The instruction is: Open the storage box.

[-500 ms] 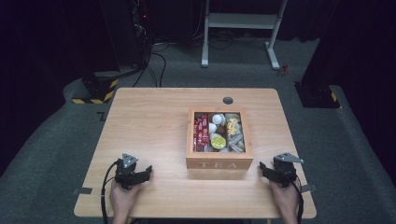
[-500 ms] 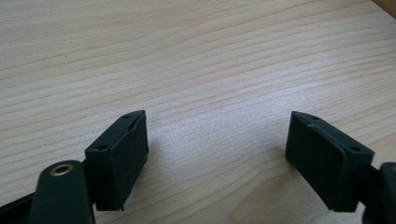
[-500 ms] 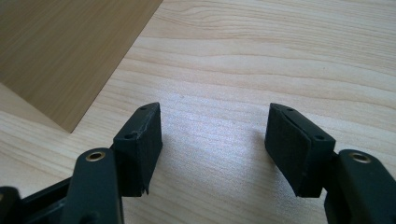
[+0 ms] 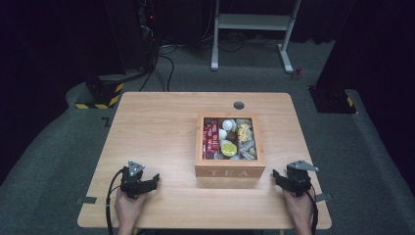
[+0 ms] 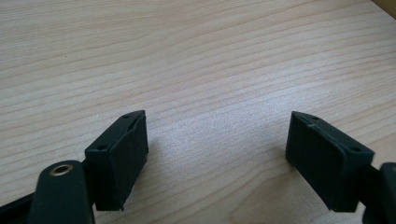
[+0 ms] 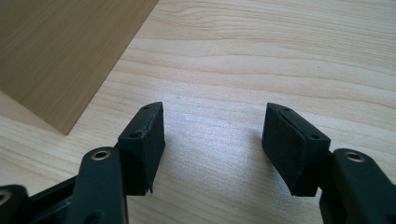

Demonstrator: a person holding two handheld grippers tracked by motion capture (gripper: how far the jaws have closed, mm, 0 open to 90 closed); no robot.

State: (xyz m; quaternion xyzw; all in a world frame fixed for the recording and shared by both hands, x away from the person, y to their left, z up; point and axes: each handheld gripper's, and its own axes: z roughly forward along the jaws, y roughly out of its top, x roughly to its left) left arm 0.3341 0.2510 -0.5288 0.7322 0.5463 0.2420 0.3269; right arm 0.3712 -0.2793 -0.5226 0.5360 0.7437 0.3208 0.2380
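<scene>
No change since the earlier look: left gripper (image 4: 155, 179) and right gripper (image 4: 276, 176) rest on the counter (image 4: 156, 127), fingers released, flanking the untouched tea box (image 4: 230, 171).

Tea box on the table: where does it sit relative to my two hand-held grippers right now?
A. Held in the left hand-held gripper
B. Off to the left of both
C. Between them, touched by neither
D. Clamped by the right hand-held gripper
C: the tea box stands between the left hand-held gripper and the right hand-held gripper, both open over bare table, with nothing between their jaws.
</scene>
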